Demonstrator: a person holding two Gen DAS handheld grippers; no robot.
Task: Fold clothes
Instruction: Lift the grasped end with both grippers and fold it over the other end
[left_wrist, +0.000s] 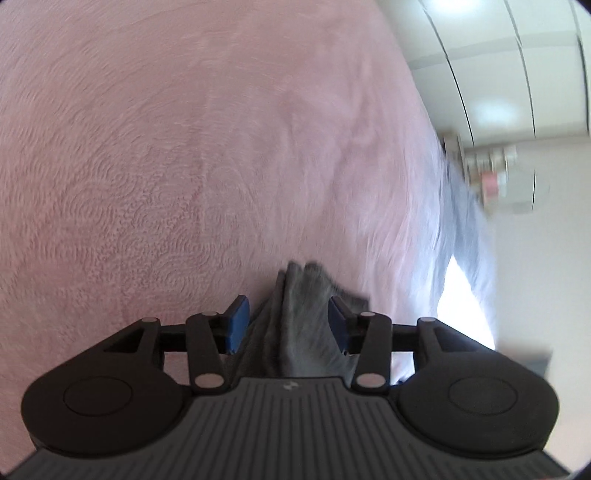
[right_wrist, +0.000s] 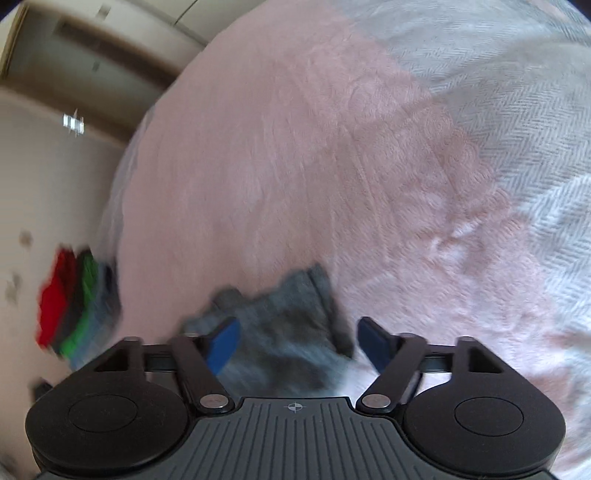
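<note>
No legible writing on grey garment (left_wrist: 295, 317)

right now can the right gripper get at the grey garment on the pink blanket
Probably yes. The right gripper stands open with the grey garment lying between its blue pads, not pinched, on the pink blanket. Nothing sits between the jaws and the cloth. The picture is blurred, so the exact contact is hard to judge.
</note>
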